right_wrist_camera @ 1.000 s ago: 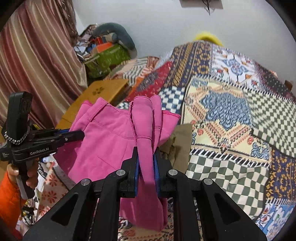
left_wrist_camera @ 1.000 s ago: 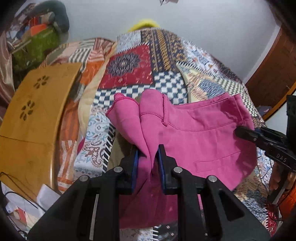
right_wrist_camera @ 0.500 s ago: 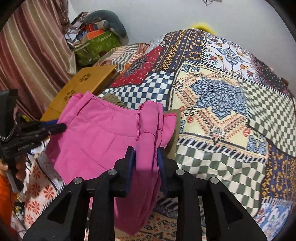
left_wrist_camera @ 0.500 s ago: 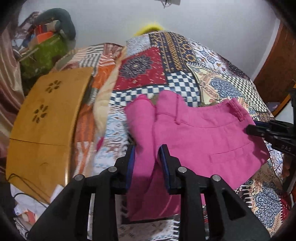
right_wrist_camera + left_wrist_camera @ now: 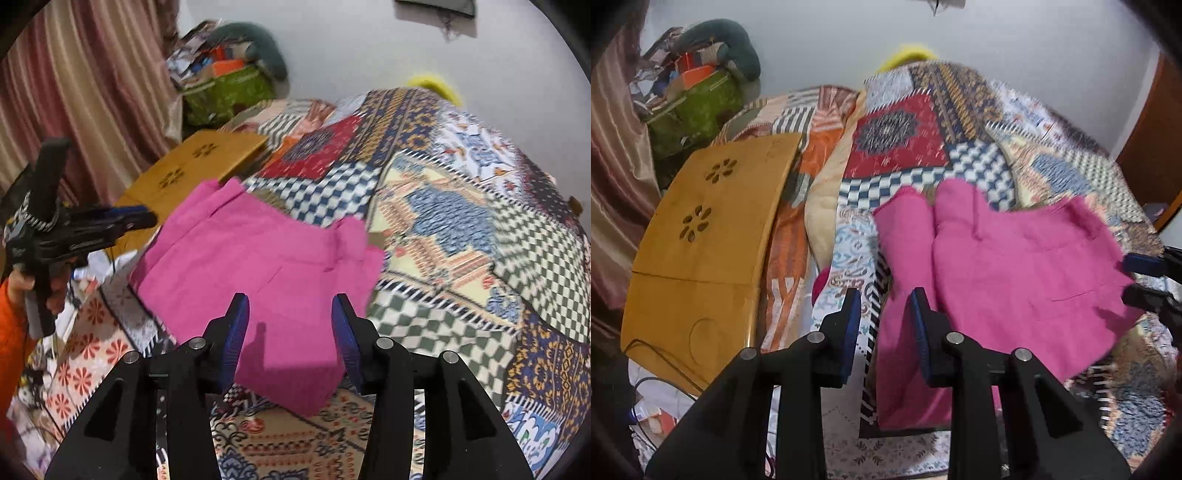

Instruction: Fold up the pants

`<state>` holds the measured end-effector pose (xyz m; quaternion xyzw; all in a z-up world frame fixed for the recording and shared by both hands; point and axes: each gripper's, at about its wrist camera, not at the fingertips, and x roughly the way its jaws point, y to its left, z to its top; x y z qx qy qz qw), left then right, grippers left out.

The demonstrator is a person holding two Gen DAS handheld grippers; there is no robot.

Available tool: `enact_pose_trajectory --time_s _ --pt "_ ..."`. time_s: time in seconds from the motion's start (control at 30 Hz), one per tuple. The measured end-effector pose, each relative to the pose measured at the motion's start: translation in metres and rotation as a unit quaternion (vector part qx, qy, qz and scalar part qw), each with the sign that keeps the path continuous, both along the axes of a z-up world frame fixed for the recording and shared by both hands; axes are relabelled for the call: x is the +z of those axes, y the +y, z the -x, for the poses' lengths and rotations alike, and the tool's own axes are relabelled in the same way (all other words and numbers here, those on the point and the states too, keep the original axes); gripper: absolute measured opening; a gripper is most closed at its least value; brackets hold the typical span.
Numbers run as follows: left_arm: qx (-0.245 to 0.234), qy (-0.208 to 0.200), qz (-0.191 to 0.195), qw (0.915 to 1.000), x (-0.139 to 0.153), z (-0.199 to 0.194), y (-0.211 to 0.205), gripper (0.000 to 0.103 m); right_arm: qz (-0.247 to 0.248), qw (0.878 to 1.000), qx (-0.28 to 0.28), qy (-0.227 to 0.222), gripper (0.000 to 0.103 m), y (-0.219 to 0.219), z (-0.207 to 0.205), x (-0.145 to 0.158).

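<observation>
Both claws [image 5: 884, 325] [image 5: 290, 325] gape above flat pink pants [image 5: 258, 266] lying crosswise.

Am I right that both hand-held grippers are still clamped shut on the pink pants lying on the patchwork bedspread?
Not quite: both are open. Each wrist view shows the left hand-held gripper and right hand-held gripper with jaws apart, the pink pants released onto the patchwork bedspread.

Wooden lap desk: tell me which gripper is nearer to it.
Left. The left gripper hangs open beside the wooden lap desk; the right gripper, also open, sits across the pink pants.
</observation>
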<state>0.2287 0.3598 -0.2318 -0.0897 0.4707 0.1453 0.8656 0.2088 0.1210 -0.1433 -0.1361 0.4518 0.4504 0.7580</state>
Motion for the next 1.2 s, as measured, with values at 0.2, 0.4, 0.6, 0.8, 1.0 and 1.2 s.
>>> enact_pose_trajectory --time_s 0.2,0.4,0.6,0.8,1.0,1.2 --pt "0.037 0.029 -0.016 0.9988 -0.021 -0.005 0.022 0.027 0.031 0.999 0.006 0.017 0.043 0.002 -0.003 -0.024" --pt "0.032 0.003 0.01 0.9994 -0.001 0.015 0.017 0.027 0.011 0.999 -0.026 0.02 0.043 -0.022 -0.013 -0.014" --pt "-0.024 -0.033 -0.003 0.9992 0.027 0.016 -0.031 0.031 0.002 1.0 -0.029 -0.003 0.043 -0.027 -0.012 -0.001" --pt "-0.028 0.009 -0.033 0.999 -0.002 -0.002 -0.042 0.034 0.036 0.999 -0.019 -0.001 0.043 -0.021 -0.008 -0.021" --pt "-0.011 0.015 0.006 0.9998 -0.016 -0.001 -0.025 0.043 0.032 0.999 -0.019 0.017 0.043 -0.027 -0.013 -0.028" --pt "-0.006 -0.014 -0.005 0.9999 0.026 0.016 -0.037 0.043 0.01 0.999 -0.032 -0.005 0.043 -0.037 -0.007 -0.001"
